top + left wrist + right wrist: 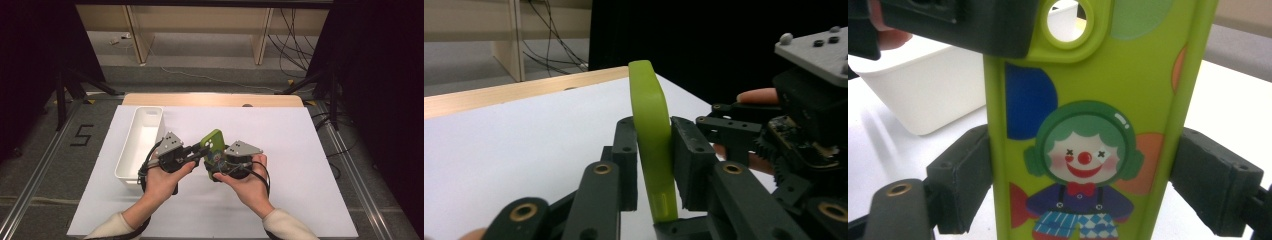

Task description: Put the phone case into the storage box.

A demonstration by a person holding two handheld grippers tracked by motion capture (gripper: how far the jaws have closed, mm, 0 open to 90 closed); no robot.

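Observation:
A lime-green phone case with a clown picture and a round camera hole is held up above the white mat between both hands. My left gripper comes from the left and is shut on the case's thin edge; in the left gripper view its pads press both faces of the case. My right gripper holds the case lower down across its width, its pads against both long sides. The left gripper's jaw covers the case's top corner in the right gripper view.
A long white bin stands at the mat's left side, close behind the left hand. The white mat covers the table; a wooden edge runs along the far side. Cables and stands lie on the floor beyond.

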